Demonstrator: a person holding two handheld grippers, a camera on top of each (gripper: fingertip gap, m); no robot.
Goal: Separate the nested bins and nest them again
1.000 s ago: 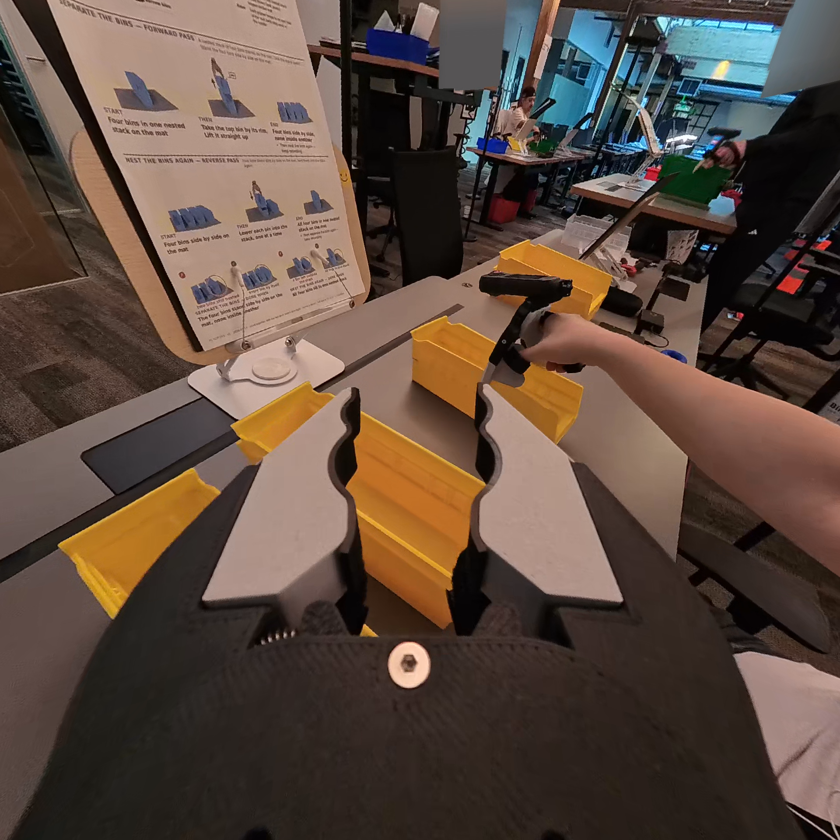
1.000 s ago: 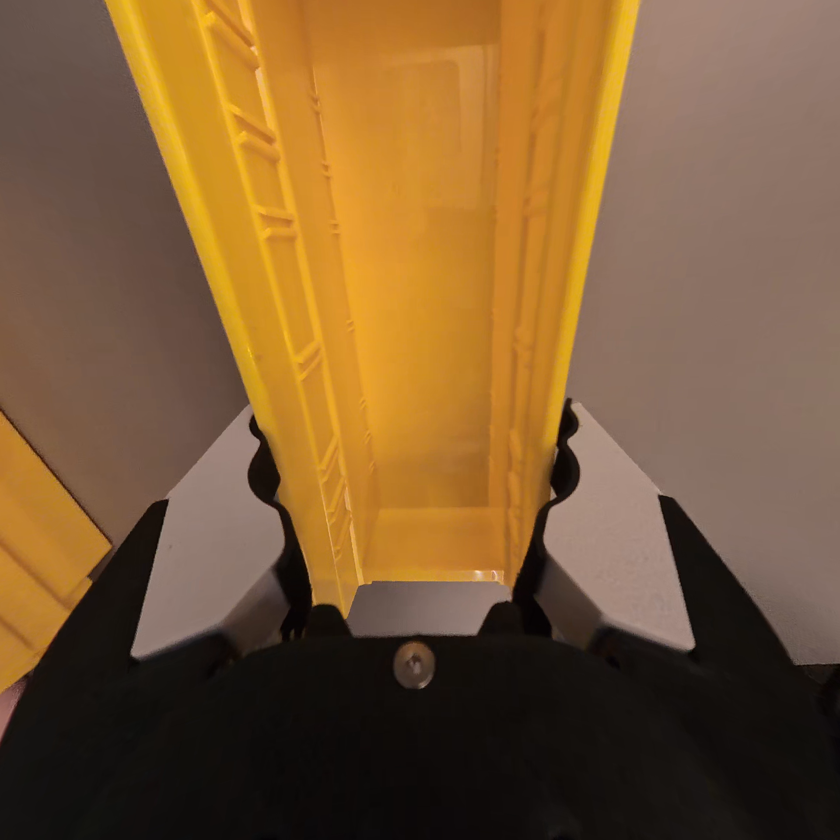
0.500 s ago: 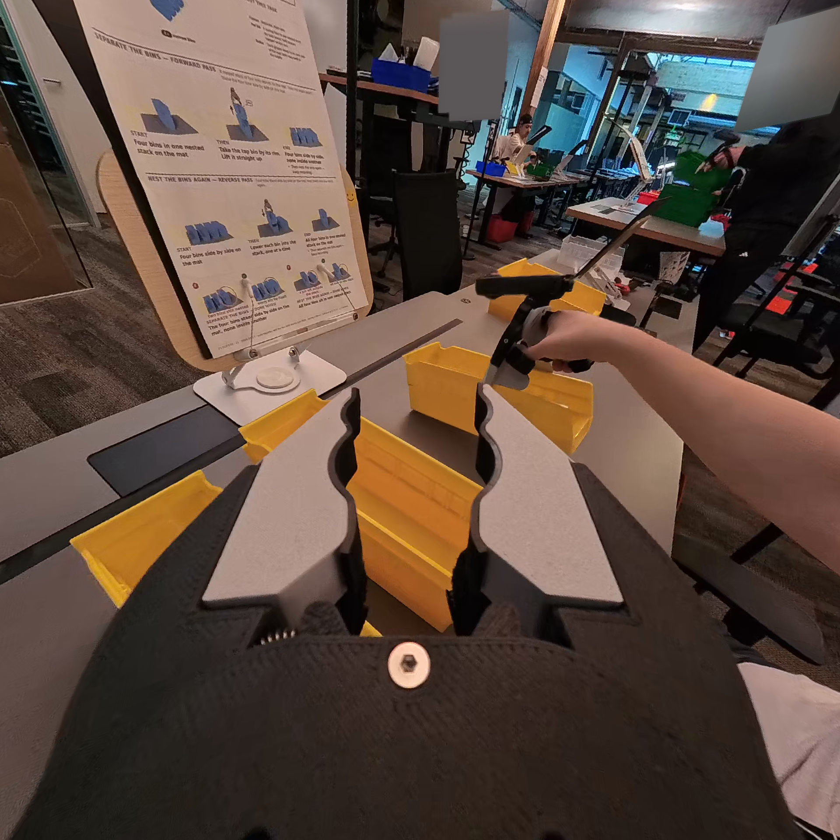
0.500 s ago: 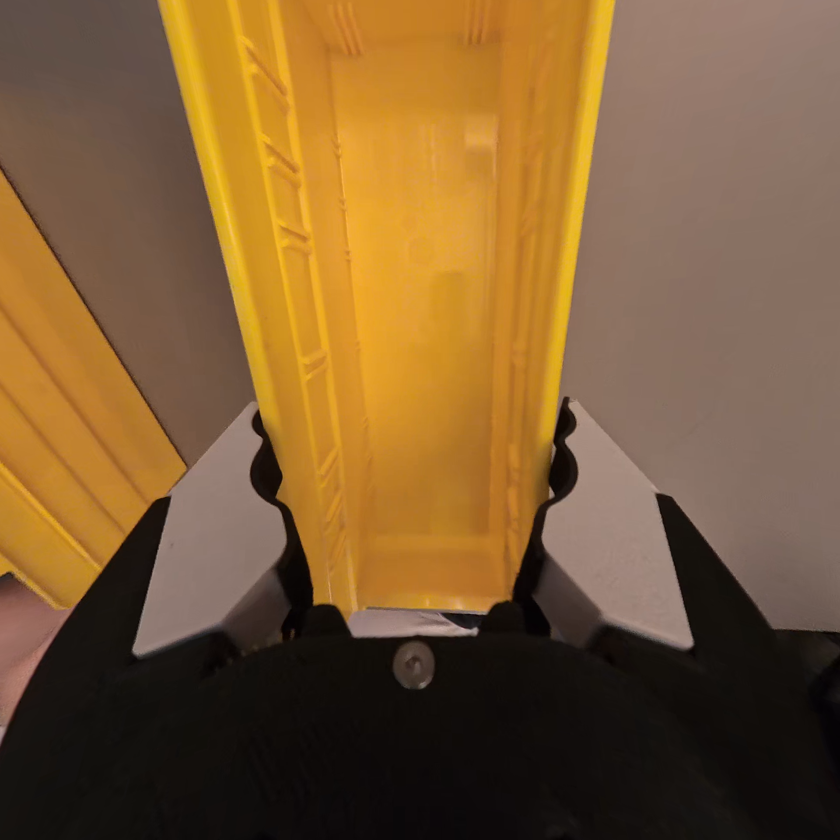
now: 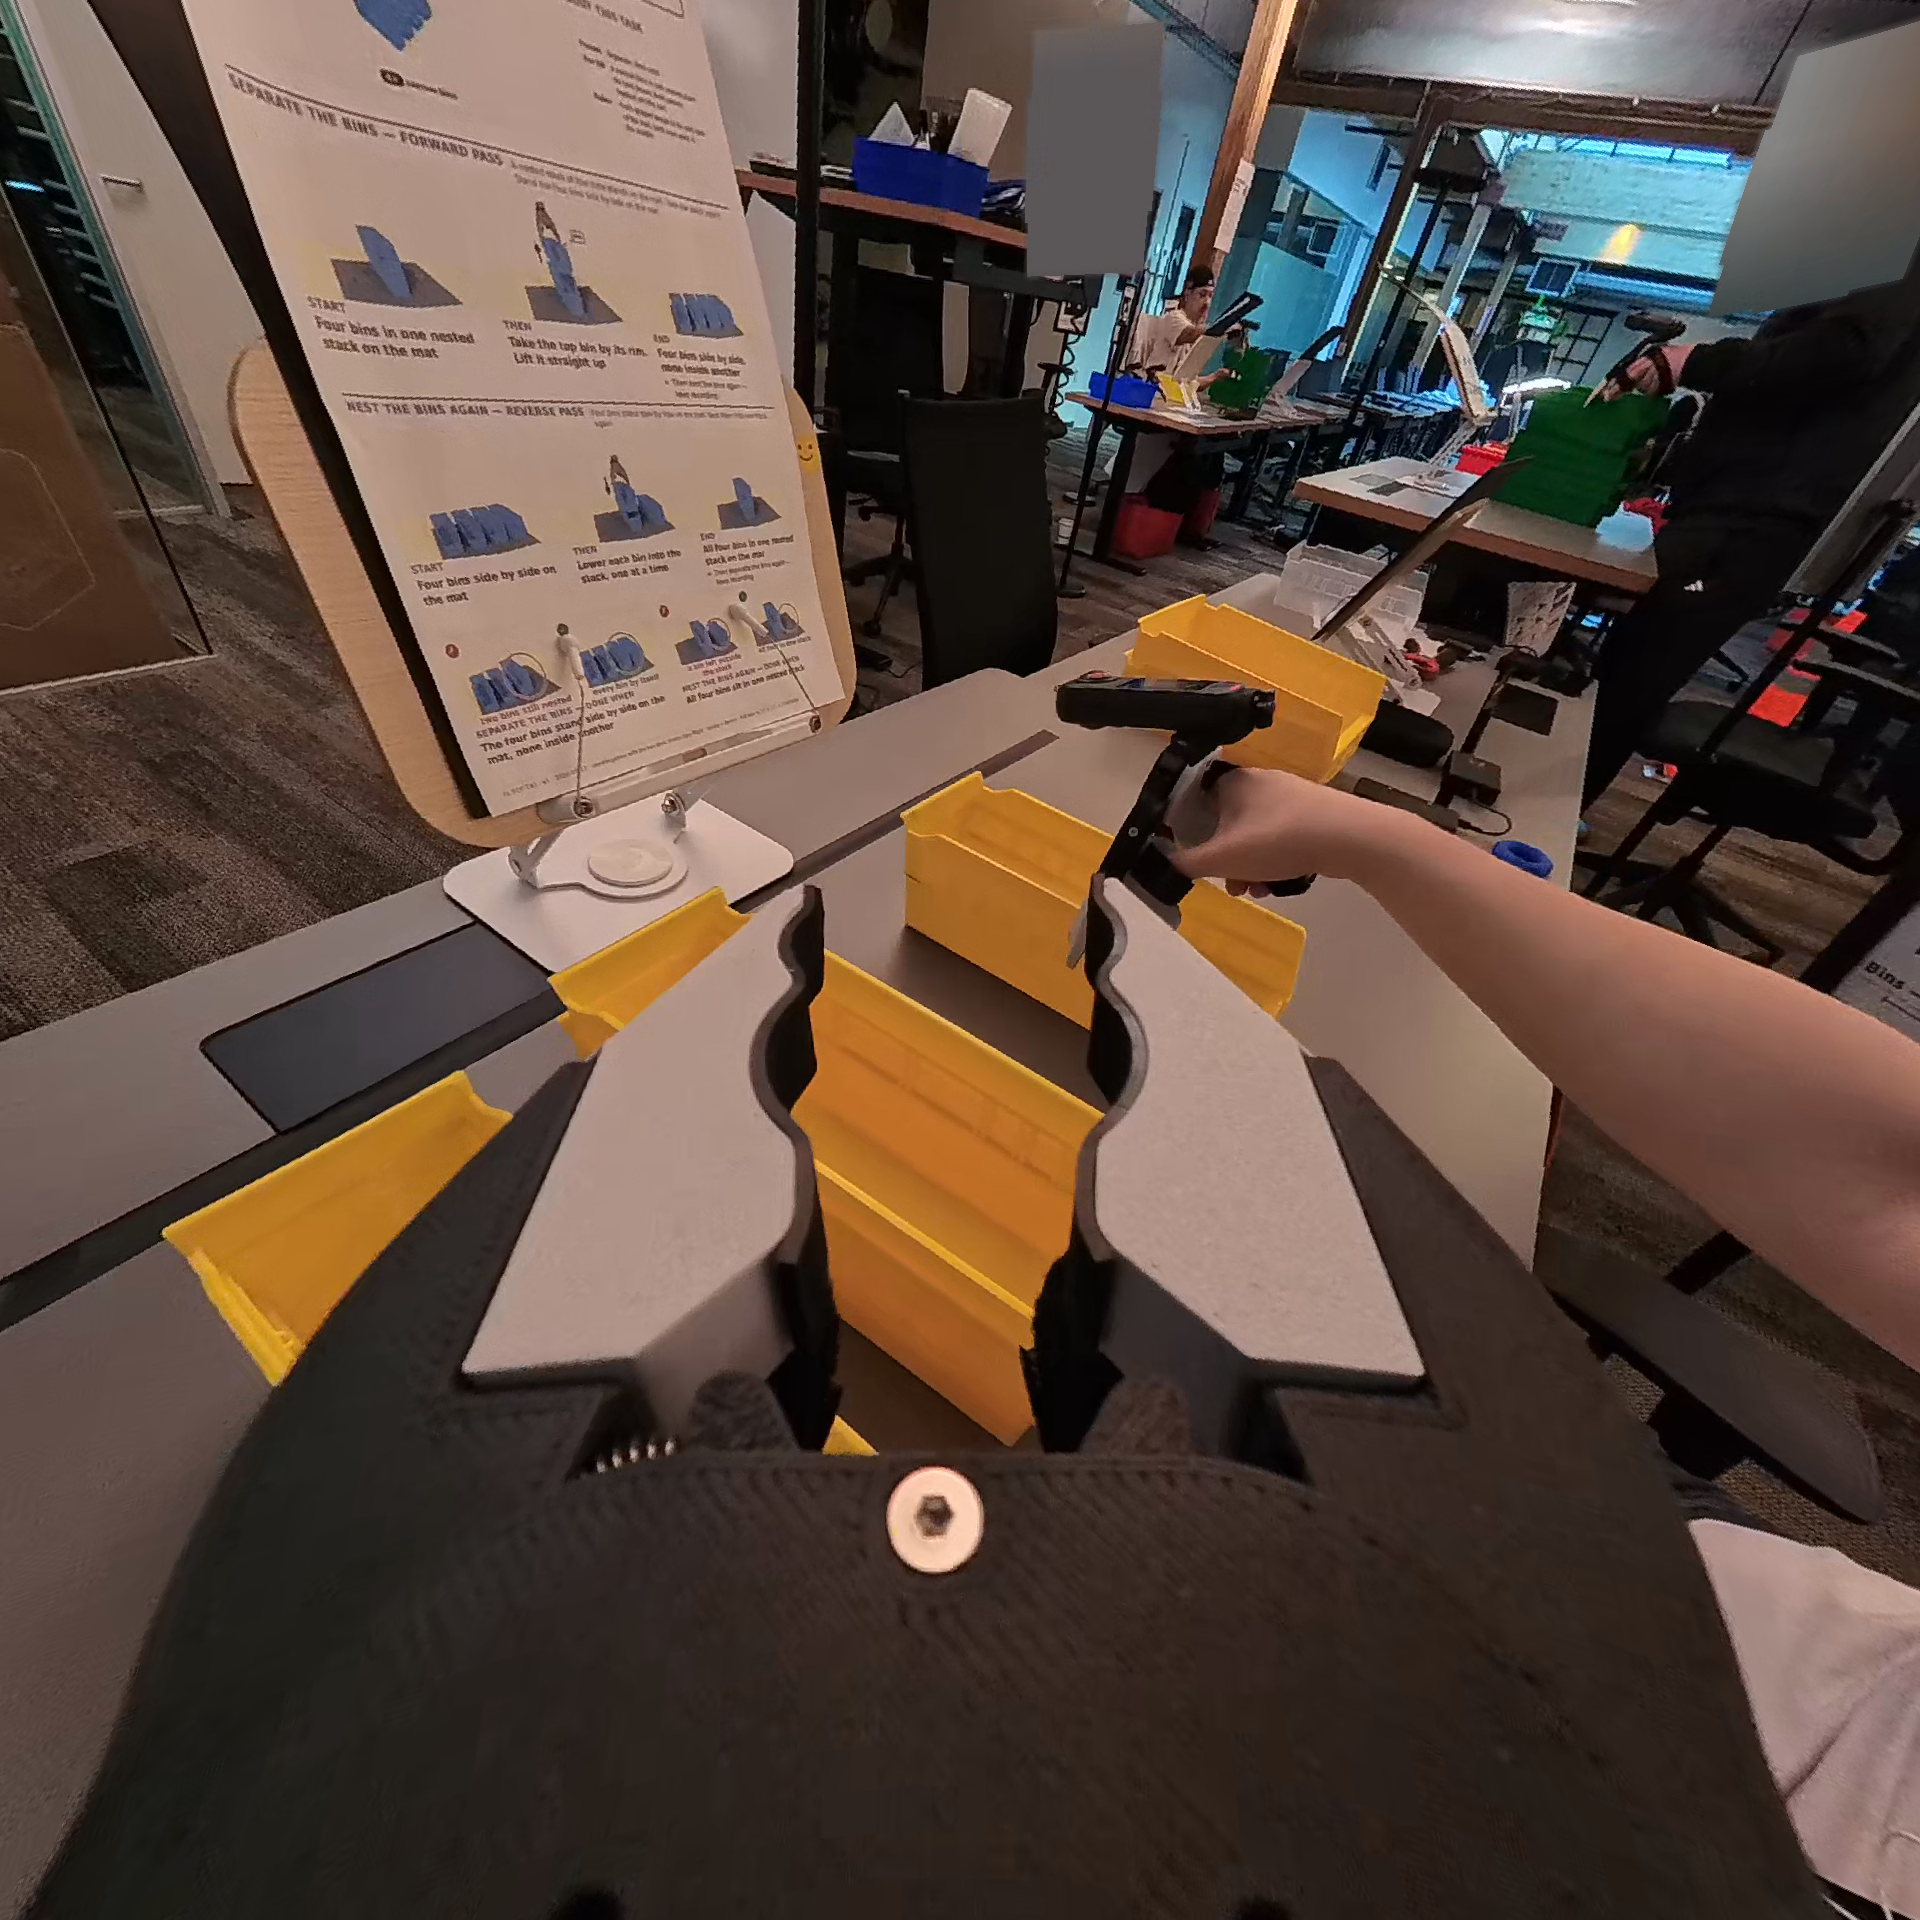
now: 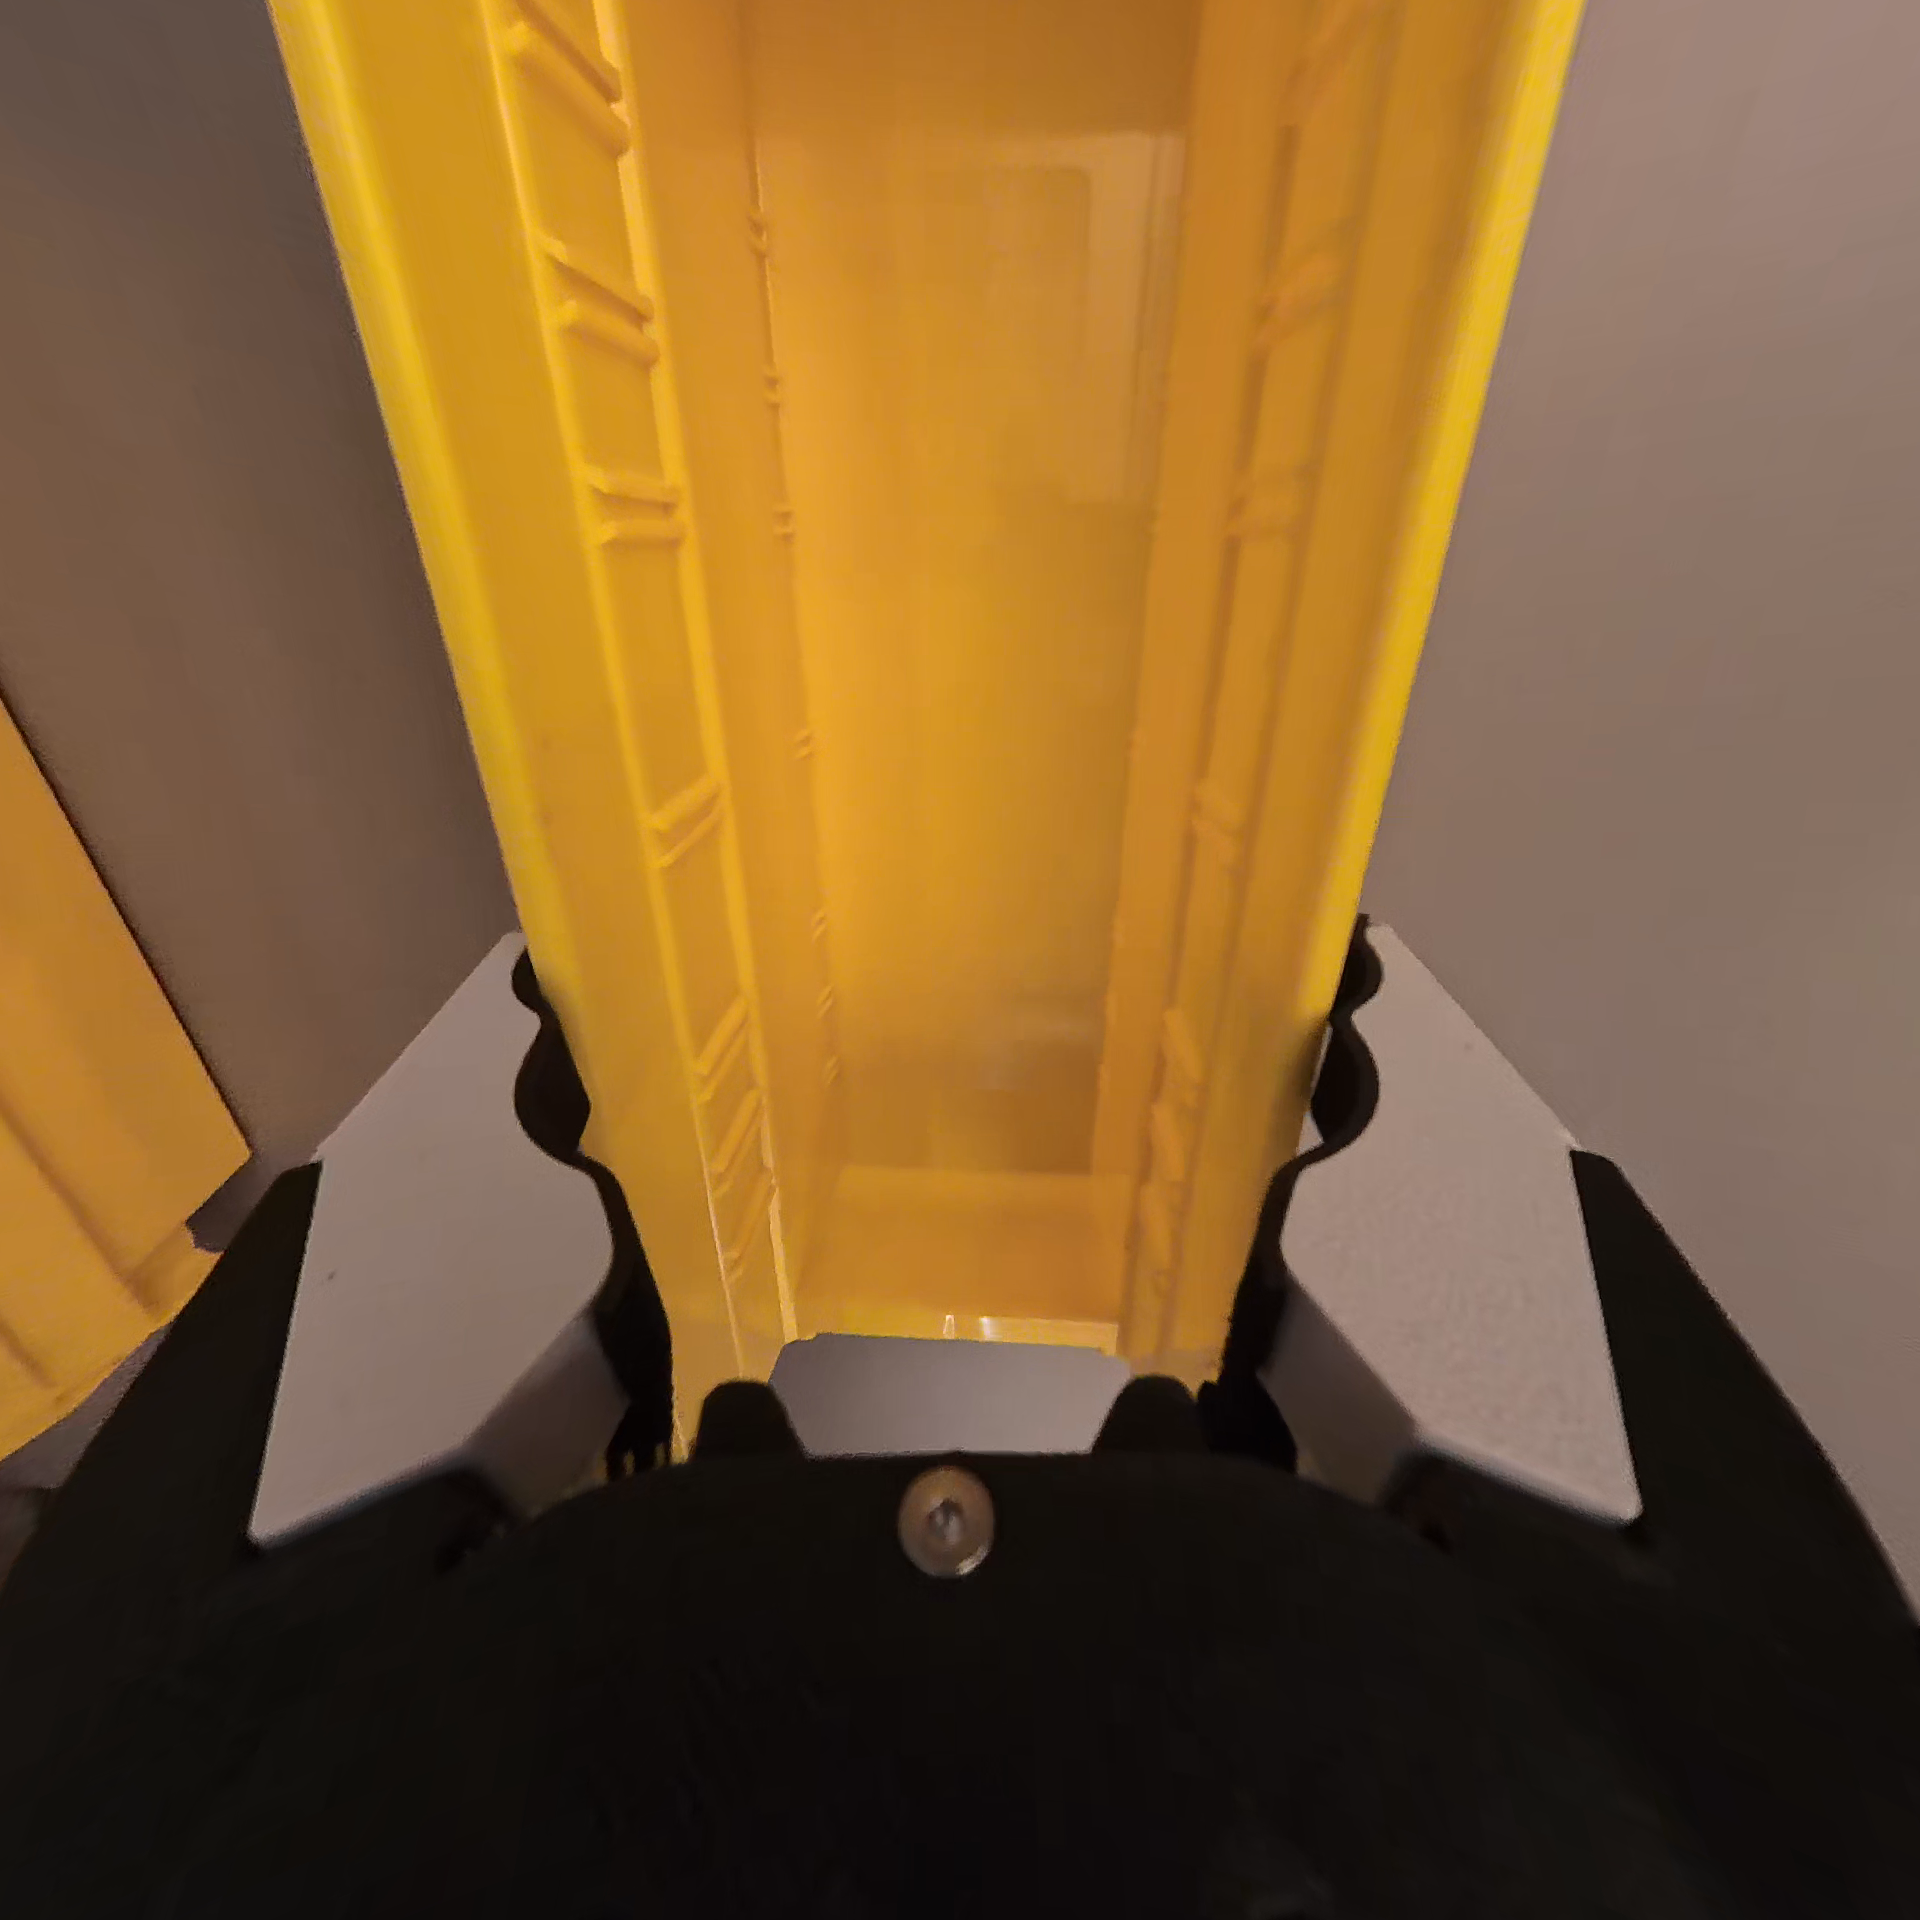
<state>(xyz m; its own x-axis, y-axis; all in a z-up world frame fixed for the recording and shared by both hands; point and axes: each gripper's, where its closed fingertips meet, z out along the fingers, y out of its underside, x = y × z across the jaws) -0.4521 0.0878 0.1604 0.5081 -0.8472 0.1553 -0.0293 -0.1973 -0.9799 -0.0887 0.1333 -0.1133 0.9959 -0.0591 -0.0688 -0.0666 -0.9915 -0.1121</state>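
Note:
Yellow bins stand side by side on the grey table [image 5: 1382,1049]. In the left wrist view my left gripper [image 5: 951,914] is open and empty, hovering over one bin [image 5: 935,1153]; another bin [image 5: 312,1236] is at the left. Farther off, my right gripper [image 5: 1164,821] reaches down over a third bin [image 5: 997,883] that rests on the table. In the right wrist view this bin [image 6: 966,644] runs lengthwise between my right gripper's [image 6: 940,956] wide-spread fingers [image 6: 447,1195]. The pads flank its walls without clamping it.
An instruction sheet on a stand [image 5: 520,416] is at the table's back left, beside a dark mat [image 5: 364,1018]. A further yellow bin [image 5: 1257,665] sits at the far end. A neighbouring bin [image 6: 83,1143] lies left of the right gripper. People work at desks behind.
My right gripper's fingers have spread wider and released the bin, which stays on the table. The left gripper has barely moved and stays open.

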